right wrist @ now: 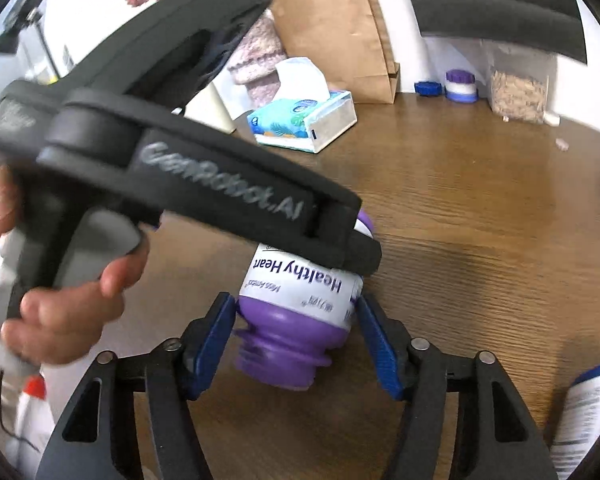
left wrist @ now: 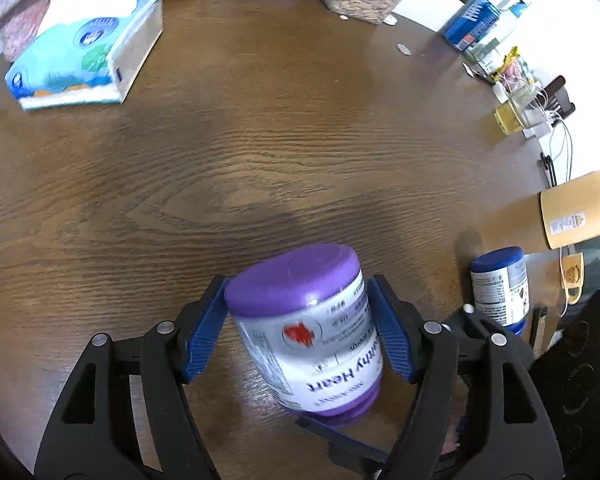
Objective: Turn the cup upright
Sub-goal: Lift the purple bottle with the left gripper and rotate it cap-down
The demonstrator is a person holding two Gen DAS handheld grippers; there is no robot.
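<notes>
The cup [left wrist: 304, 332] lay tilted between both tools, the left tool [left wrist: 300, 332] clamped on its labelled body, the right tool [right wrist: 296, 336] apart beside its threaded mouth, just above the table [left wrist: 260, 160].

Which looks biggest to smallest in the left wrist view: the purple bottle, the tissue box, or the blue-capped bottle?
1. Purple bottle, though nearness to the camera inflates it.
2. Tissue box.
3. Blue-capped bottle.
</notes>
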